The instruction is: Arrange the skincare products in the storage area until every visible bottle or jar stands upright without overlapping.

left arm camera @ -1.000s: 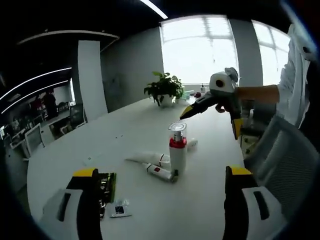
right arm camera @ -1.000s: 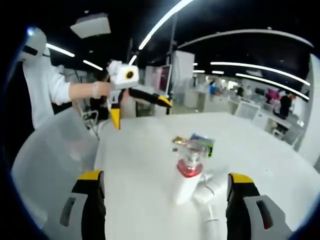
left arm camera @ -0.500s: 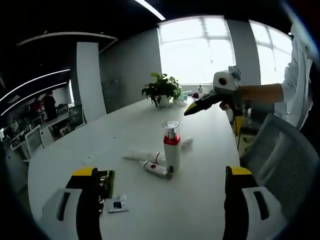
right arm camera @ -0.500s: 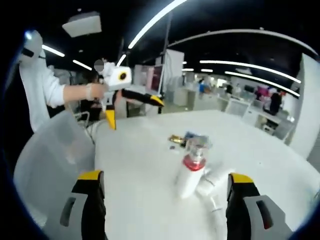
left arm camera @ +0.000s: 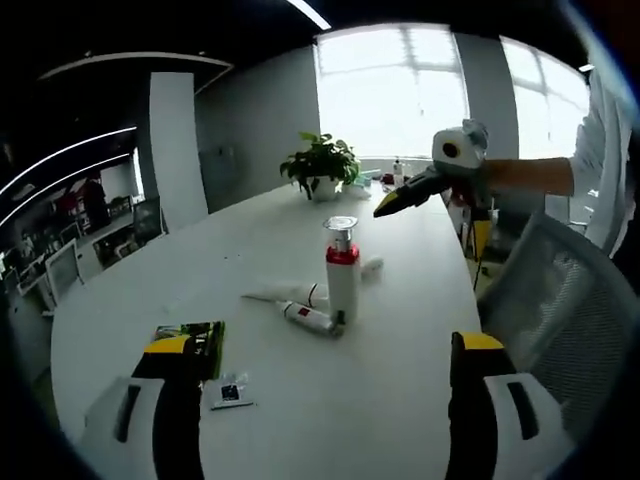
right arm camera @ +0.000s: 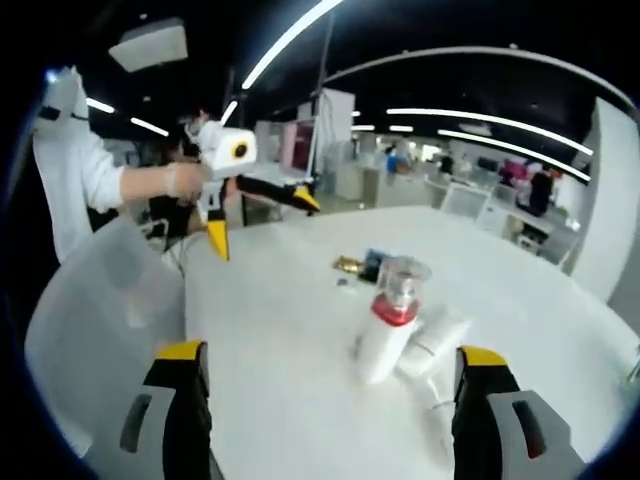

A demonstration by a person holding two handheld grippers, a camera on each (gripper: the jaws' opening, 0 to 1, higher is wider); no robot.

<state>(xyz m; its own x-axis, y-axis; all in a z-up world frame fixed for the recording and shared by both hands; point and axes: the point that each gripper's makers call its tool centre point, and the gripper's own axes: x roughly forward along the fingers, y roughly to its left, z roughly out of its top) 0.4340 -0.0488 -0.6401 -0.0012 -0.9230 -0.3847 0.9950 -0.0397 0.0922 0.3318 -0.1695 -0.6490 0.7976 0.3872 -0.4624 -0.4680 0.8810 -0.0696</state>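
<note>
Pump bottle (left arm camera: 341,282) upright mid-surface, well ahead of left gripper (left arm camera: 325,400), jaws spread, empty. Tubes (left arm camera: 308,318) lie touching bottle base. Right gripper (right arm camera: 330,410) spread, empty, bottle ahead. White surface (left arm camera: 400,340); potted plant (left arm camera: 322,165) by bright window.

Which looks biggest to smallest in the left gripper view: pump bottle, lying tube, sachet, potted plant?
1. Pump bottle.
2. Potted plant, though it stands much farther off, so it may really be larger.
3. Lying tube.
4. Sachet.

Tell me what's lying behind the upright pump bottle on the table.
Behind the pump bottle lie white tubes, partly covered by it; a smaller red-banded tube lies at its base. Their exact count is unclear.
</note>
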